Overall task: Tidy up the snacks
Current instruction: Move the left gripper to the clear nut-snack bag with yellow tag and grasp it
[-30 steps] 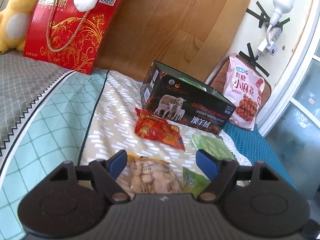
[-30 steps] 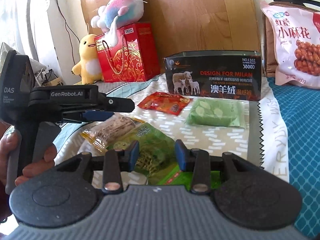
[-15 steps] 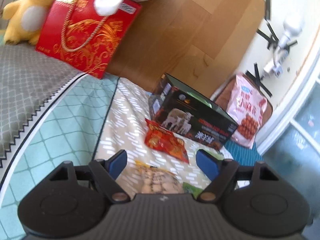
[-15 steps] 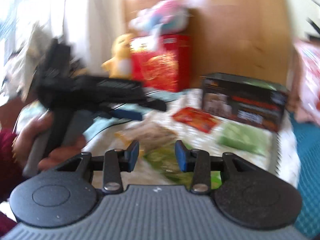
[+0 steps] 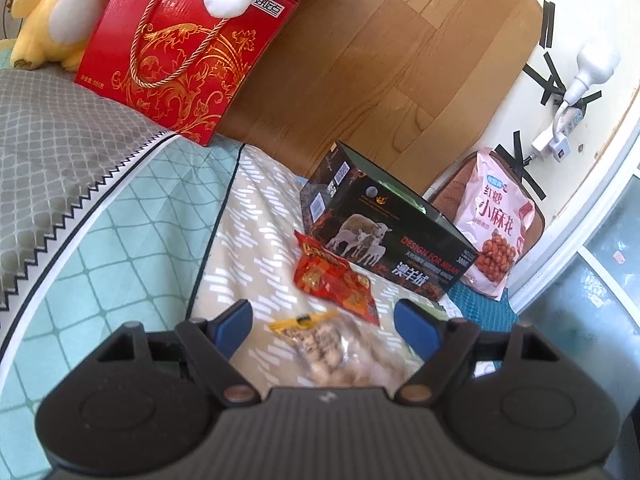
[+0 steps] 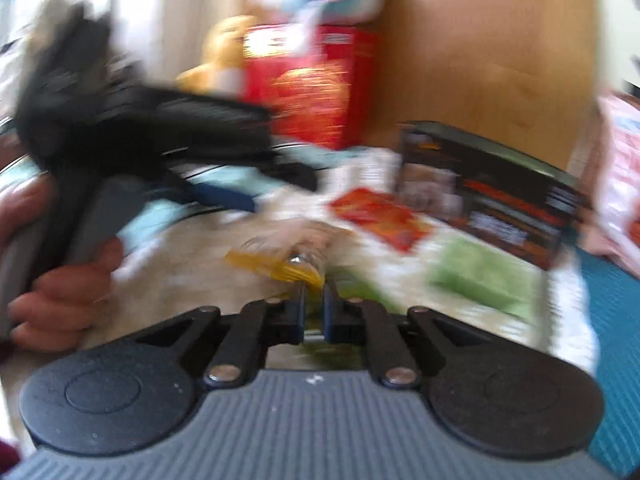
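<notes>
My left gripper (image 5: pixel 326 322) is open above a clear snack pack with a yellow top (image 5: pixel 340 352) that lies between its jaws on the bed. A red snack pack (image 5: pixel 334 280) lies just beyond, in front of an open black box (image 5: pixel 388 240). The right wrist view is blurred. My right gripper (image 6: pixel 314 308) is nearly closed; the green snack pack (image 6: pixel 352 288) lies under its tips, and I cannot tell if it is gripped. A light green pack (image 6: pixel 480 276) lies to the right. The left gripper (image 6: pixel 224 196) shows at the left.
A red gift bag (image 5: pixel 180 52) and a yellow plush toy (image 5: pixel 52 12) stand at the back against a wooden headboard (image 5: pixel 380 60). A pink snack bag (image 5: pixel 494 232) leans at the right by the wall. A grey pillow (image 5: pixel 52 160) lies at the left.
My right gripper's jaws have closed from half open to nearly shut, and its view swung left. My left gripper pulled back a little; the clear pack now lies further forward between its jaws.
</notes>
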Motion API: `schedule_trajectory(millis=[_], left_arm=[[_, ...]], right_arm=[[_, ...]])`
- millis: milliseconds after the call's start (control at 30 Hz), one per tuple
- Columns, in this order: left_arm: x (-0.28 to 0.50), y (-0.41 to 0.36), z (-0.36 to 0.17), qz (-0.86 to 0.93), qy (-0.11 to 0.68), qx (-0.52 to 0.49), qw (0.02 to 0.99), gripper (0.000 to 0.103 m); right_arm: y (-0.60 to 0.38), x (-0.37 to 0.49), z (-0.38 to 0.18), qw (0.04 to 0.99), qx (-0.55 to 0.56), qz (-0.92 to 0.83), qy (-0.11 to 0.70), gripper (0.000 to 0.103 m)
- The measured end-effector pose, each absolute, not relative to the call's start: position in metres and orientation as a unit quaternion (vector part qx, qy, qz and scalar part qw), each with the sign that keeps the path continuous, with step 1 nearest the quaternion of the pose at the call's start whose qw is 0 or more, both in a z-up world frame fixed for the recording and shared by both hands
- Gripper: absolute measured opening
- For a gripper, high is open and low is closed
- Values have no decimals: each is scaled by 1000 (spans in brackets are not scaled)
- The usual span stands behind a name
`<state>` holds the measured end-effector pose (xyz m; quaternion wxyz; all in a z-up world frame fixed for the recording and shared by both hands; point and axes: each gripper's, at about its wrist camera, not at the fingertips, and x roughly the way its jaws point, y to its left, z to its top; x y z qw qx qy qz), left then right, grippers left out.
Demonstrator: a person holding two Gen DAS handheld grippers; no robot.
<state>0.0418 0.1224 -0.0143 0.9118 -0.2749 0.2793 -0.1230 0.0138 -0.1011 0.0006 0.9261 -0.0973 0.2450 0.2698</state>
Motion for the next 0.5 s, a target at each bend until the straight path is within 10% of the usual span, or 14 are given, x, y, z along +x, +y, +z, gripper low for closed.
schedule_trajectory(millis=[367, 500], left_arm=[[63, 125, -7, -140, 303, -286, 898, 85], [82, 116, -9, -130, 344, -252, 895, 76]], right_arm=[[-127, 12, 13, 916, -13, 296, 270, 16], [-112, 23, 11, 896, 11, 328, 301, 43]])
